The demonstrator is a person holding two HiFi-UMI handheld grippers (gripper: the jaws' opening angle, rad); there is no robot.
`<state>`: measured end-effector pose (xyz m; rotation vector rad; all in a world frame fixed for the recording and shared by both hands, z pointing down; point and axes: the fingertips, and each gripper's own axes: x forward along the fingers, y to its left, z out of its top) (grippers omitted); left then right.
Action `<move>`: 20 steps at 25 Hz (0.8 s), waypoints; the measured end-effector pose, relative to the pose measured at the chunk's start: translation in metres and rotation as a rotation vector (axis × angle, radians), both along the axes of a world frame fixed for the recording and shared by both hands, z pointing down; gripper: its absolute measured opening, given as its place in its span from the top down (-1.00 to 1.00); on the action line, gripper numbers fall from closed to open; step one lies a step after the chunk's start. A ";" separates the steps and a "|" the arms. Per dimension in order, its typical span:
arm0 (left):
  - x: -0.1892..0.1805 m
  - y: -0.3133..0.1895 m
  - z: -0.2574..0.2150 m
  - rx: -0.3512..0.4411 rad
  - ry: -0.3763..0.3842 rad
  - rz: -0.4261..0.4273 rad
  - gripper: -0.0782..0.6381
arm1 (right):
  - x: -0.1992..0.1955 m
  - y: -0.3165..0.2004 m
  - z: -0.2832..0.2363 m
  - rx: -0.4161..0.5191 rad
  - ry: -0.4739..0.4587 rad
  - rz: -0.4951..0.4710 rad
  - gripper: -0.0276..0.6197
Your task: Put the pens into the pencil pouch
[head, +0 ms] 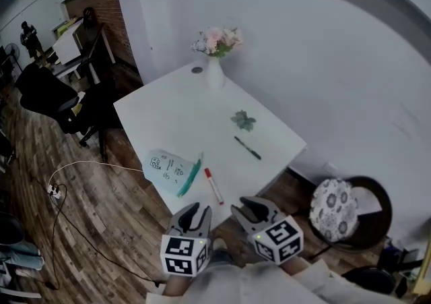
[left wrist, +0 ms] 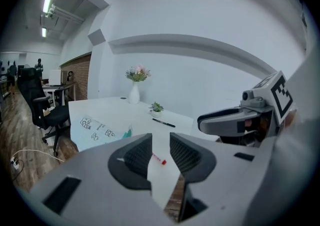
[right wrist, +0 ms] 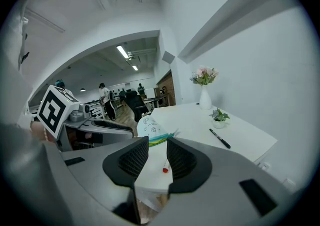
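Left gripper (head: 196,209), right gripper (head: 246,205): jaws spread, empty. Red-capped pen (head: 214,187): probably light, stiff, slick; pinch mid-barrel. Pencil pouch (head: 168,168): soft.

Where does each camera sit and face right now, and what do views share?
Head view: on the person's head, looking steeply down at the white table; left claw and right claw at bottom.
Left gripper view: on the left claw, looking along its parted jaws across the table; right claw at right.
Right gripper view: on the right claw, facing likewise; left claw at left.
Shared: red-capped pen, pencil pouch.
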<state>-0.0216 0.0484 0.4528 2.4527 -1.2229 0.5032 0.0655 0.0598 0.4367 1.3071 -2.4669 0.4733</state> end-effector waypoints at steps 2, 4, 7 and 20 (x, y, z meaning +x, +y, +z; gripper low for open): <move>-0.005 -0.019 0.000 0.006 -0.018 0.006 0.49 | -0.004 -0.018 -0.001 -0.001 0.004 0.004 0.60; -0.009 -0.033 0.001 0.005 -0.032 0.017 0.49 | -0.007 -0.031 -0.001 -0.009 0.008 0.012 0.60; -0.013 -0.045 0.008 -0.013 -0.038 0.037 0.49 | -0.010 -0.043 0.005 -0.036 0.012 0.028 0.60; -0.045 -0.079 0.035 -0.028 -0.228 -0.019 0.39 | -0.021 -0.080 0.028 -0.115 0.028 -0.051 0.60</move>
